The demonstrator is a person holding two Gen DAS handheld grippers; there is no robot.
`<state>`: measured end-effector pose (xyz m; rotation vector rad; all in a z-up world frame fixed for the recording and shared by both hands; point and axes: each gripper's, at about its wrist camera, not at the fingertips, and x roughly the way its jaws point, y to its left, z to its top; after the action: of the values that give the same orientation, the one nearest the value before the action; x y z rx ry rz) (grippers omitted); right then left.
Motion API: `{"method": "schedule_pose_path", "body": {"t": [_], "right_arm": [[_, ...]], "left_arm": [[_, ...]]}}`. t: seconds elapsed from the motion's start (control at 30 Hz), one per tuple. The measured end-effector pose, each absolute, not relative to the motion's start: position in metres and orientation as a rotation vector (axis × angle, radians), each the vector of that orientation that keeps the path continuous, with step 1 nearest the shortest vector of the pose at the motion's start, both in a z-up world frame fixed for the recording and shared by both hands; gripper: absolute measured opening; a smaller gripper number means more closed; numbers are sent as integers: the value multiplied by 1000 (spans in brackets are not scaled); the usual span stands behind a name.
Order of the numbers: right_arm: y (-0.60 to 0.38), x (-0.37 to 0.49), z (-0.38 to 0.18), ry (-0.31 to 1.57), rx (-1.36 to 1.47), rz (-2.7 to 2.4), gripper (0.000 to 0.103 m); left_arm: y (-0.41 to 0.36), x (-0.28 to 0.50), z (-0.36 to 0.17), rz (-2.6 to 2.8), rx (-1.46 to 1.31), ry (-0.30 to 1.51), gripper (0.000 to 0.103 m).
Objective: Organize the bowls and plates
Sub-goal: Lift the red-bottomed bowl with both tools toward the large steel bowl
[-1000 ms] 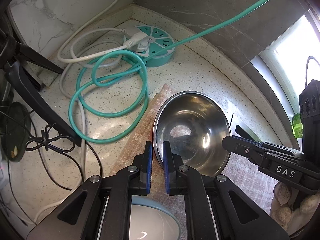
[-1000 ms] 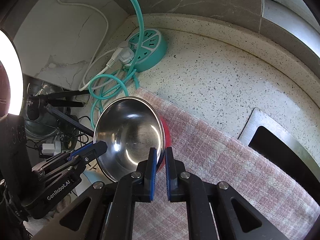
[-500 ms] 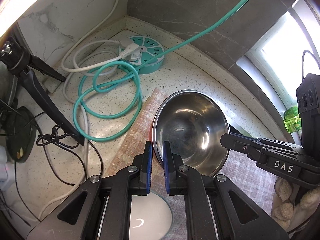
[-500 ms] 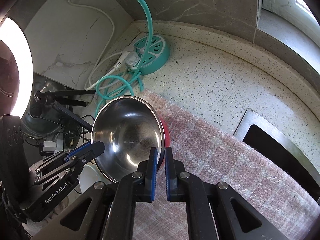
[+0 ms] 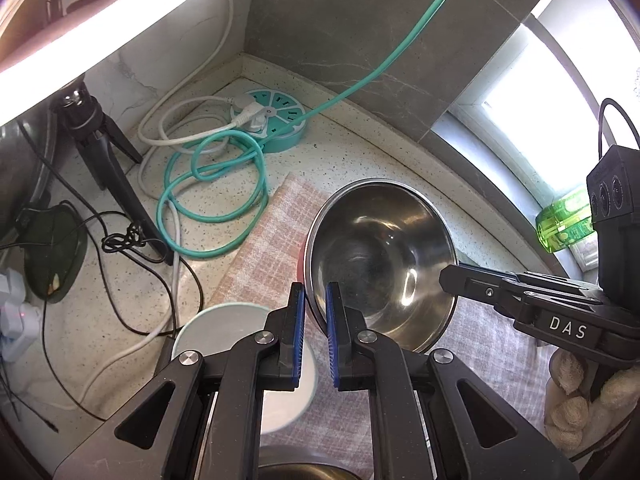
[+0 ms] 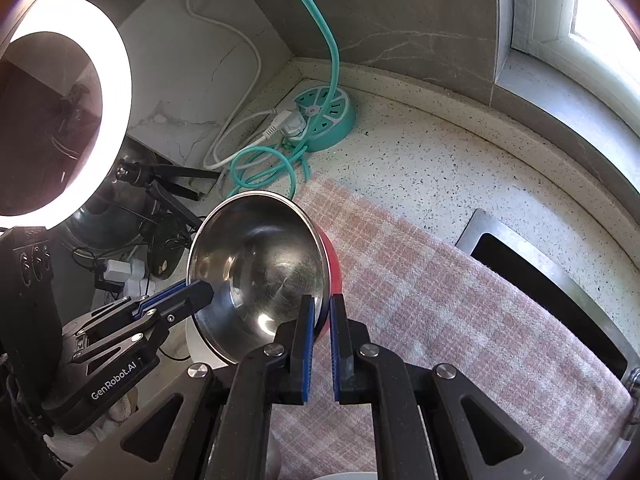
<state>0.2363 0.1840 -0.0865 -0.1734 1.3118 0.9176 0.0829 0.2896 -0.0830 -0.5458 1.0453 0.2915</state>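
A steel bowl (image 5: 380, 256) with a red outside hangs tilted above the pink checked cloth (image 5: 272, 248). My left gripper (image 5: 316, 292) is shut on its near-left rim, one pad inside and one outside. In the right wrist view my right gripper (image 6: 320, 304) is shut on the opposite rim of the same bowl (image 6: 256, 264), and the left gripper (image 6: 200, 292) reaches in from the left. The right gripper (image 5: 448, 276) shows at the bowl's right edge in the left wrist view. Below the left fingers sits a pale blue bowl (image 5: 224, 328) with a white inside.
A round teal power strip (image 5: 280, 120) with coiled teal and white cords lies in the counter's corner. A black tripod (image 5: 112, 176) and thin black wires stand at the left, under a ring light (image 6: 116, 80). A sink opening (image 6: 540, 280) lies right of the cloth. Another steel rim (image 5: 296, 472) shows at the bottom.
Both grippers have risen together with the steel bowl held between them. The counter and cords look farther off, and more of the pale blue bowl below has come into view.
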Motion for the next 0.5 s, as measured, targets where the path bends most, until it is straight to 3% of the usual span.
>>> {"method": "schedule_pose_path", "body": {"t": [0.5], "right_arm": [[163, 172, -69, 1295, -208, 969, 7]], "left_arm": [[270, 16, -69, 306, -568, 1016, 9]]}}
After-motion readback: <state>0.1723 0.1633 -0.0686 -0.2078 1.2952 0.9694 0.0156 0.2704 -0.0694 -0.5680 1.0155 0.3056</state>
